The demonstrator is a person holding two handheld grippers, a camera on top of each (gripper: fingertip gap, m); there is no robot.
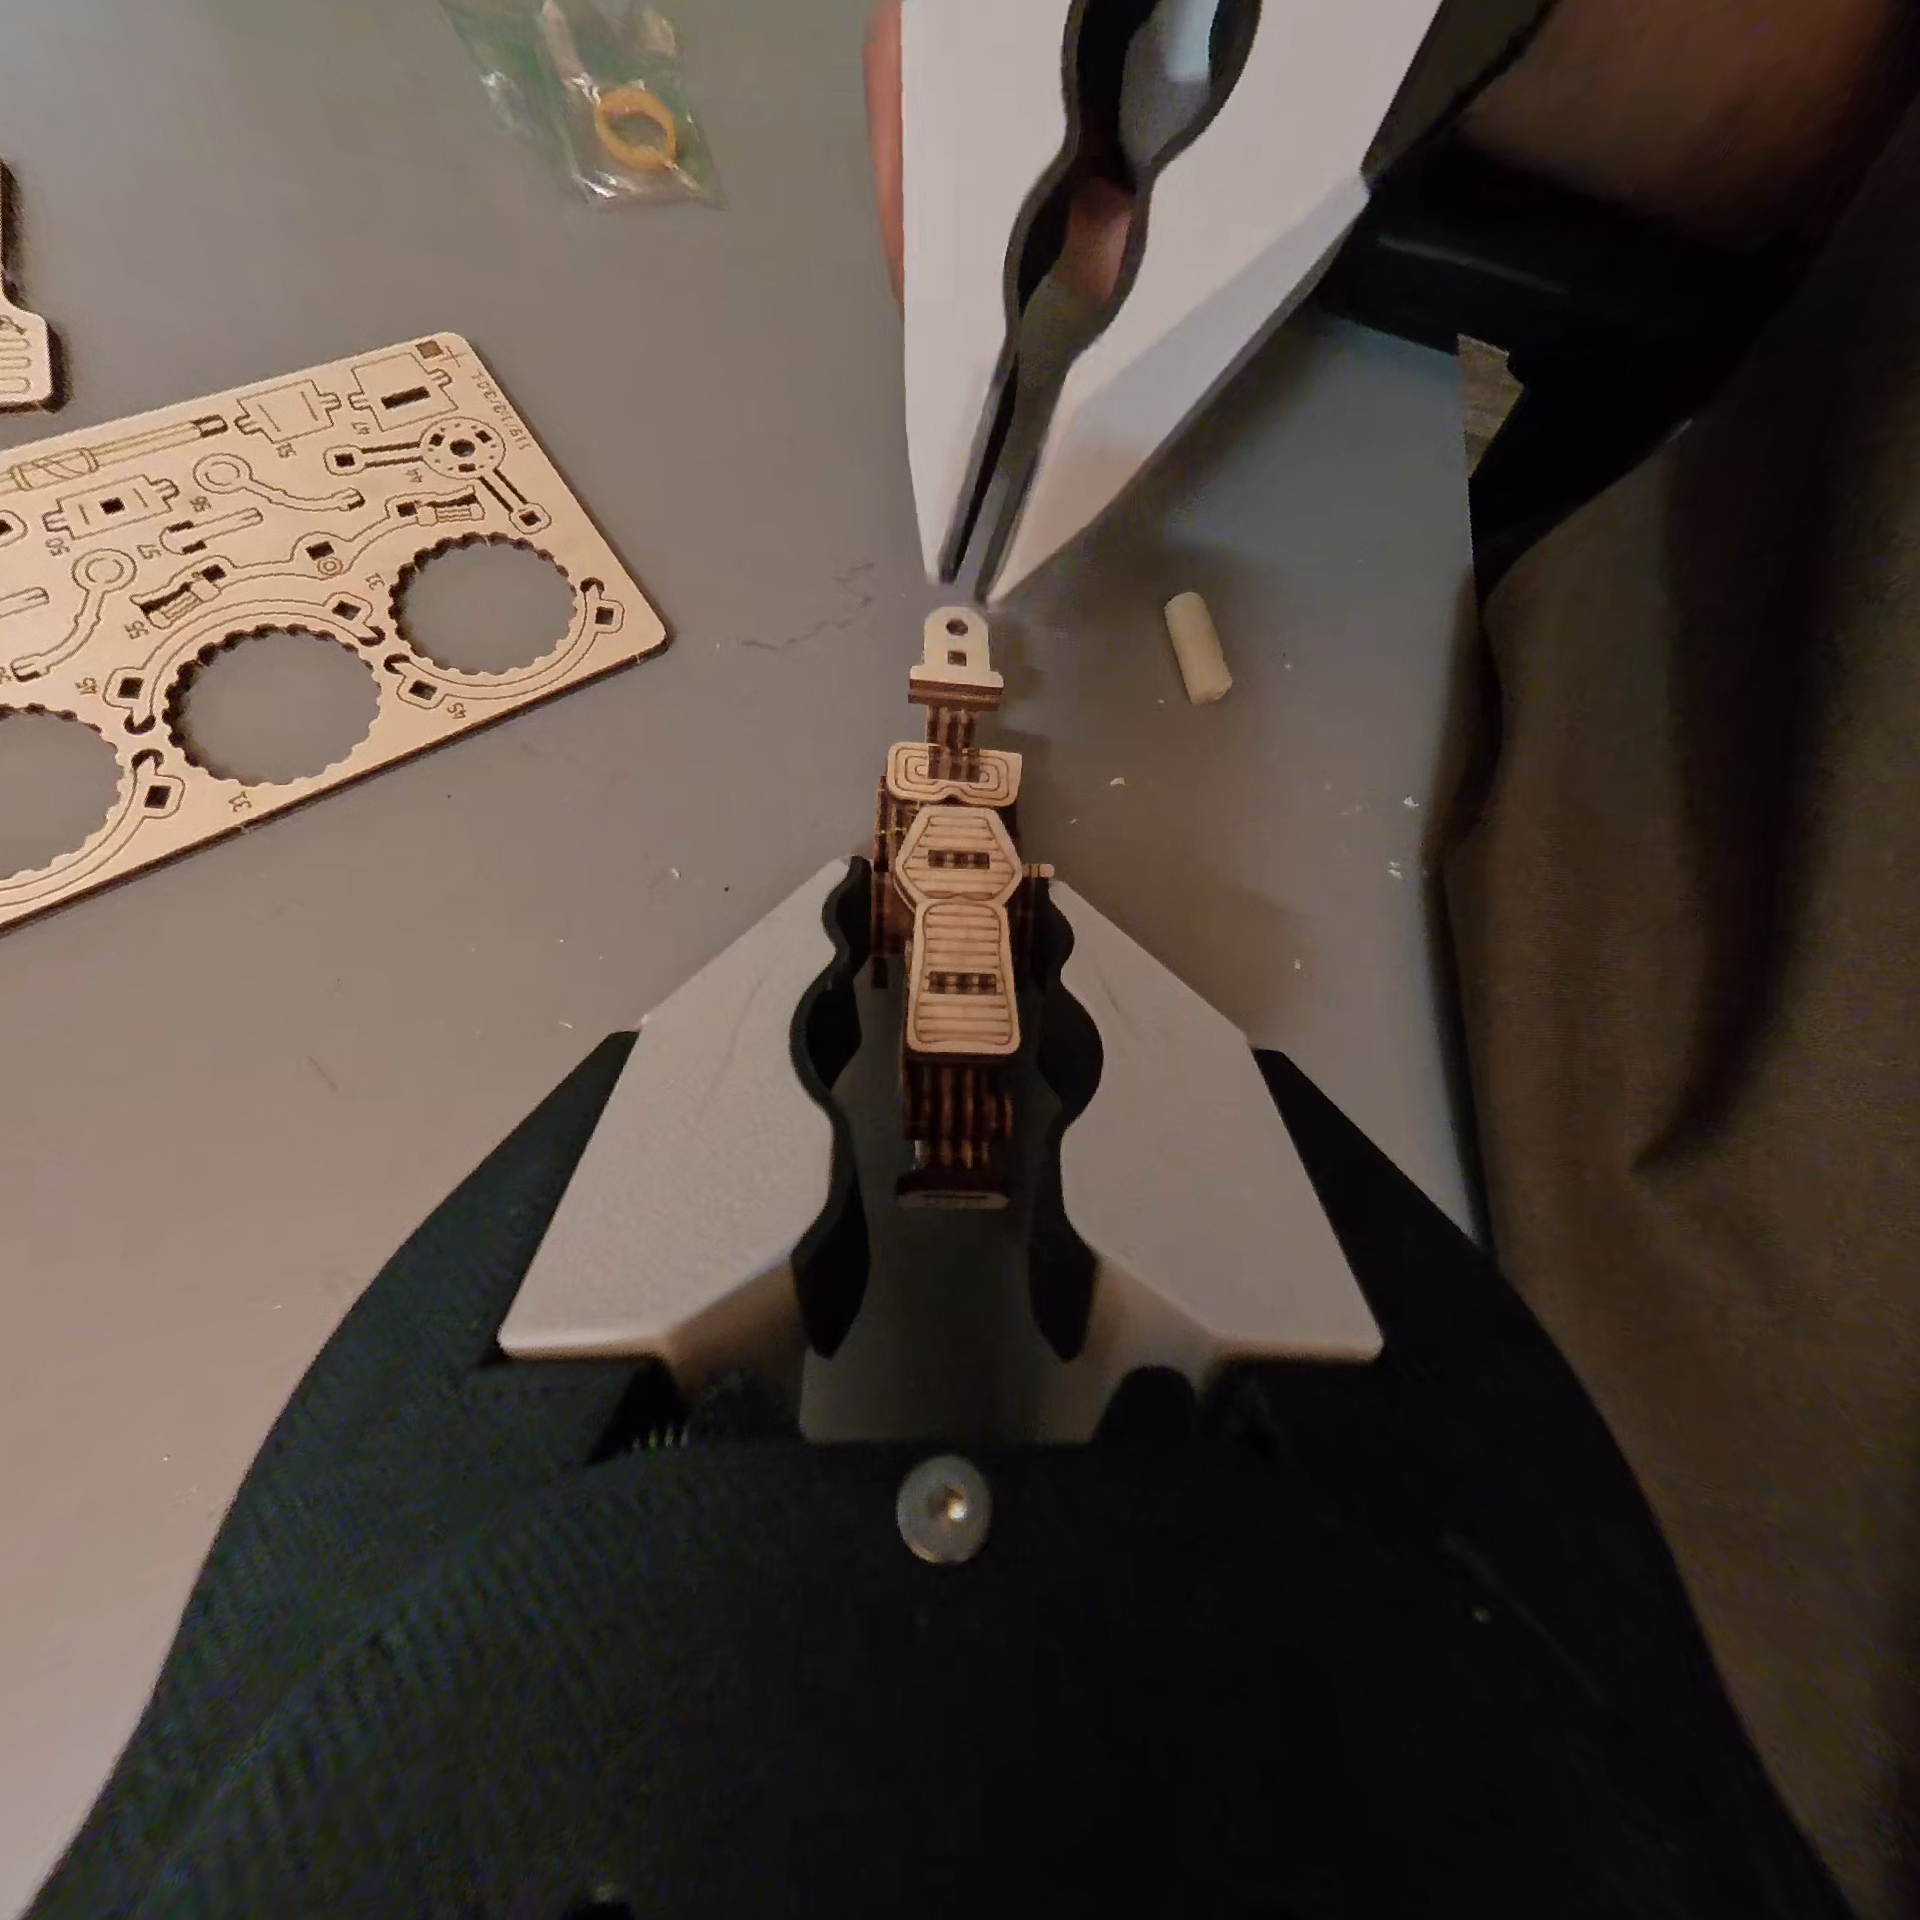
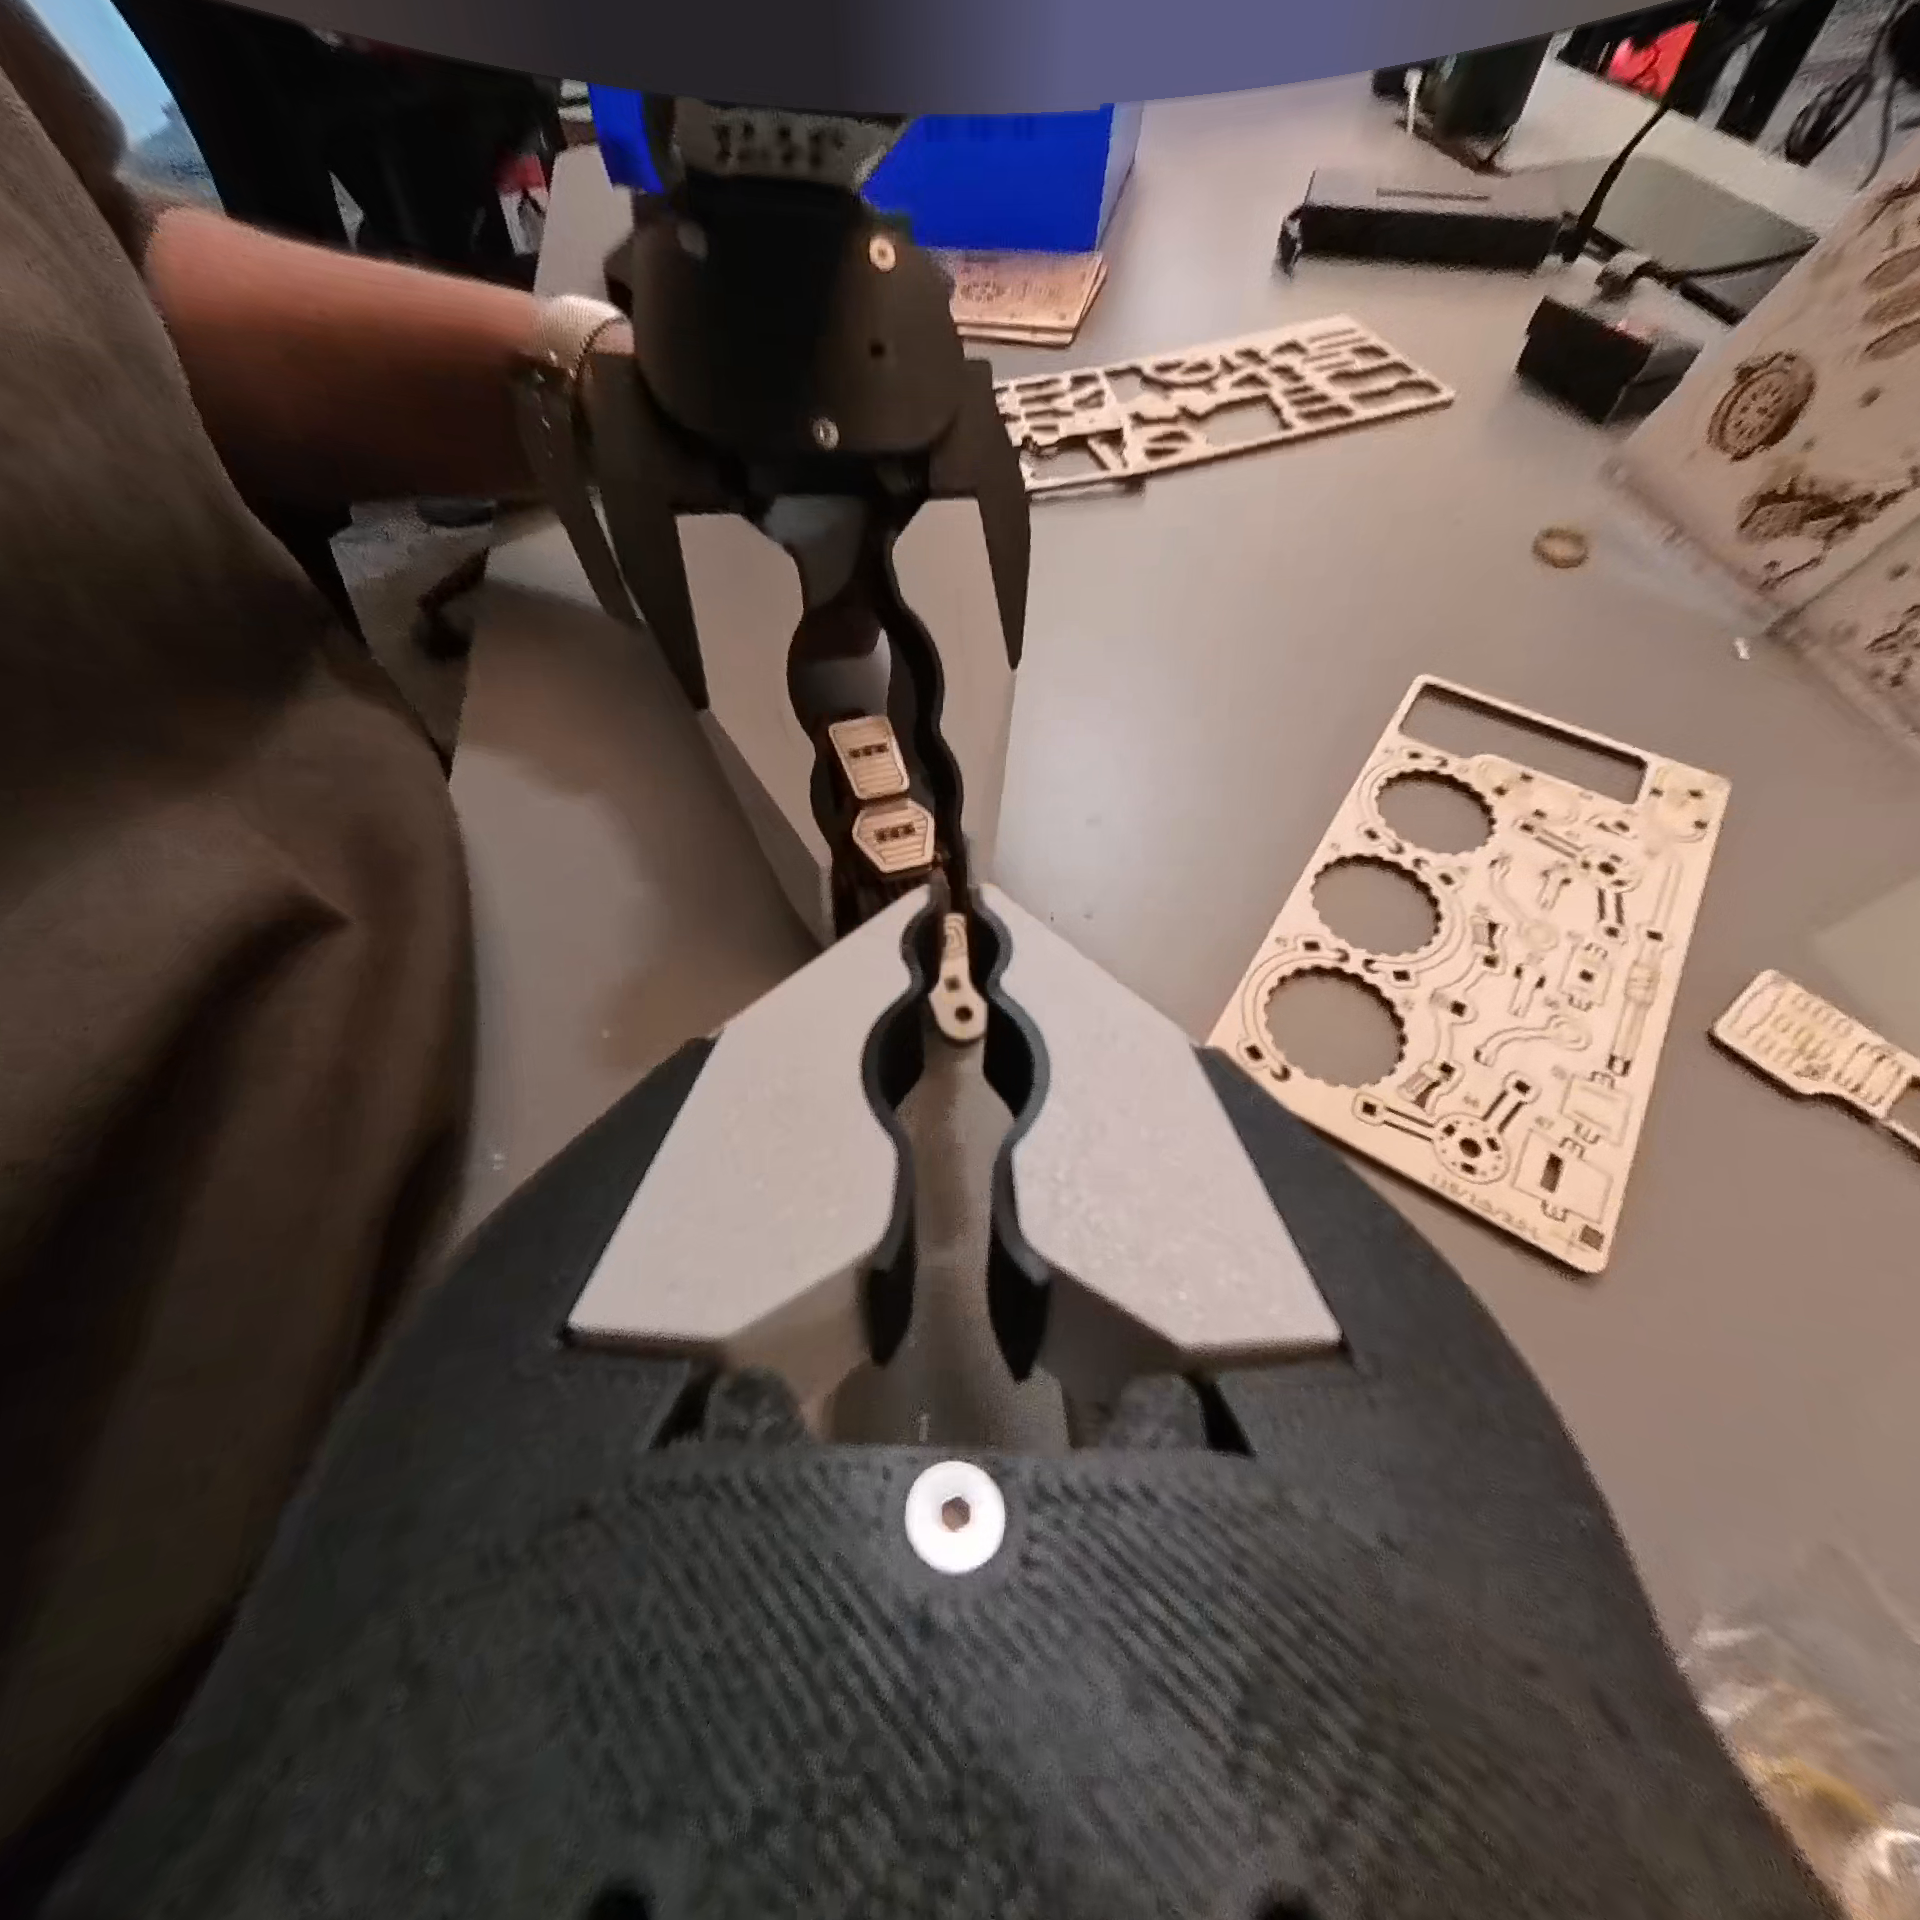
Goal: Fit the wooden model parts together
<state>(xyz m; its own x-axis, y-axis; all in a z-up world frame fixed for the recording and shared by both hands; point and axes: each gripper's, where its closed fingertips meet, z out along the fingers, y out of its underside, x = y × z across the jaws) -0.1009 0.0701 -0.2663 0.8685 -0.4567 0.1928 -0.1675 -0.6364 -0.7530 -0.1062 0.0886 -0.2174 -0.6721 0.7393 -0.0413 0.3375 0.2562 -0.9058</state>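
Spanning both views, a grey table (image 1: pixel 312 1091) carries the work, with a person's brown-clad body along its near edge. Only the right wrist view takes in the far clutter: a blue box (image 2: pixel 997 177), a black power strip (image 2: pixel 1423 223), a printed carton (image 2: pixel 1808 436) at the right edge, a stripped parts sheet (image 2: pixel 1226 400) and the forearm (image 2: pixel 343 364) behind the left gripper. A laser-cut wooden sheet (image 1: pixel 291 623) with 3 toothed round holes lies flat in both views, a smaller comb-shaped wooden piece (image 2: pixel 1829 1060) just beside it.

The left gripper (image 1: pixel 940 1039) is clamped on the wooden model (image 1: pixel 956 935), a stacked assembly held above the table that juts forward beyond the fingertips and ends in a small tab with a hole. The right gripper (image 2: pixel 951 956) meets it nose to nose, jaws nearly together around a small wooden link piece (image 2: pixel 956 987) at the model's tip. In the left wrist view the right gripper's tips sit right at the tab, though that view hides the link itself.

Only the left wrist view shows a clear plastic bag (image 1: pixel 613 104) holding a yellow ring, and a small white cylinder (image 1: pixel 1197 649) lying on the table near the model's tip.
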